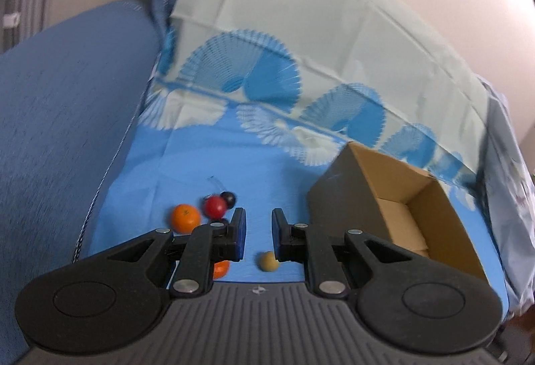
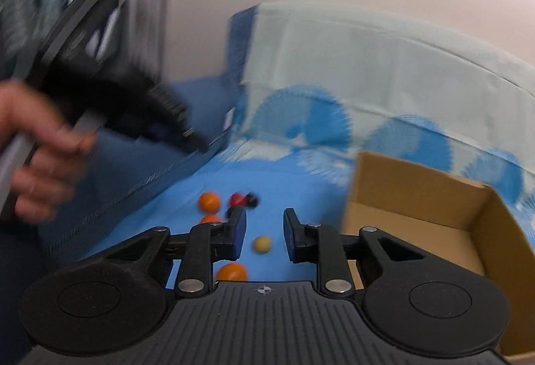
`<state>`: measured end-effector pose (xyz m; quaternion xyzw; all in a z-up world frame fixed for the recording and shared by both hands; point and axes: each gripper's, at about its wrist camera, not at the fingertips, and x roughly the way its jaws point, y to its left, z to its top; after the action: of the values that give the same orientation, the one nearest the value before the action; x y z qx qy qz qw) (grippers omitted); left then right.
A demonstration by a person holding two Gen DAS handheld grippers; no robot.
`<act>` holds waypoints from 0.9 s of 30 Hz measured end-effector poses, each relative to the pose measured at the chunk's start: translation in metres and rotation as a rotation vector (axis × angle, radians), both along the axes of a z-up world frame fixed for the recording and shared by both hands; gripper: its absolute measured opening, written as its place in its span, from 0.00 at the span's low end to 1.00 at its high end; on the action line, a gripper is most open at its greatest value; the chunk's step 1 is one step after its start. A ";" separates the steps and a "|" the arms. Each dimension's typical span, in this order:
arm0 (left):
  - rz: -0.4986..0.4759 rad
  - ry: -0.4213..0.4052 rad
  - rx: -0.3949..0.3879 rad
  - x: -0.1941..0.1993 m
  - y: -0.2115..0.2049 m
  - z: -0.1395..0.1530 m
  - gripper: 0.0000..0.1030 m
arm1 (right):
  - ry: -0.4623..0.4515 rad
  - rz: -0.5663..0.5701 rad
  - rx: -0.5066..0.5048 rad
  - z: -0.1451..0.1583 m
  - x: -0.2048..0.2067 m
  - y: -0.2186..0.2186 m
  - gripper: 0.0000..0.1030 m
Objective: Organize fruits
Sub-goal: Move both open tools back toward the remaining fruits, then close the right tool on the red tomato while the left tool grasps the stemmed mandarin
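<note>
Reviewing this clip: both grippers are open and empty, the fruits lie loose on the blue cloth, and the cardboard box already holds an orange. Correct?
Not quite. The cardboard box is empty in the parts that show; both wrist views show bare cardboard inside. The oranges, including the nearest orange, lie on the blue cloth. The left gripper and right gripper are open and empty, as stated.

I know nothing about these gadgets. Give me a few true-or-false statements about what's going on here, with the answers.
1. The cardboard box holds several fruits. False: no fruit shows inside it.
2. The left hand-held gripper is open and holds nothing. True.
3. The small beige fruit lies on the blue cloth in front of the right hand-held gripper. True.
4. The red fruit is inside the box. False: it lies on the cloth beside an orange.
5. The box lies left of the fruits. False: right.
</note>
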<state>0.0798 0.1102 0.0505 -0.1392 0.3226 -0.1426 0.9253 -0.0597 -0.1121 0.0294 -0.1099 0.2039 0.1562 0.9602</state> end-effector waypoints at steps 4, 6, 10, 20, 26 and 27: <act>0.028 0.023 -0.038 0.006 0.009 -0.003 0.16 | 0.093 0.003 -0.185 -0.035 0.020 0.034 0.25; 0.032 0.007 -0.058 0.004 0.011 -0.002 0.17 | 0.123 -0.017 -0.260 -0.052 0.030 0.046 0.26; 0.020 0.022 -0.056 0.010 0.006 -0.005 0.19 | 0.202 -0.062 -0.323 -0.076 0.053 0.058 0.47; 0.091 0.214 0.011 0.054 -0.002 -0.047 0.38 | 0.318 -0.090 -0.230 -0.094 0.083 0.054 0.31; 0.042 0.242 0.202 0.070 -0.036 -0.069 0.51 | 0.337 -0.072 -0.200 -0.082 0.076 0.052 0.31; 0.040 0.246 0.219 0.071 -0.039 -0.072 0.52 | 0.348 -0.069 -0.197 -0.080 0.075 0.051 0.31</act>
<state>0.1510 0.0714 -0.0218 -0.0603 0.4441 -0.0698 0.8912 0.0156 -0.0607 -0.0508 -0.1676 0.3847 0.1192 0.8999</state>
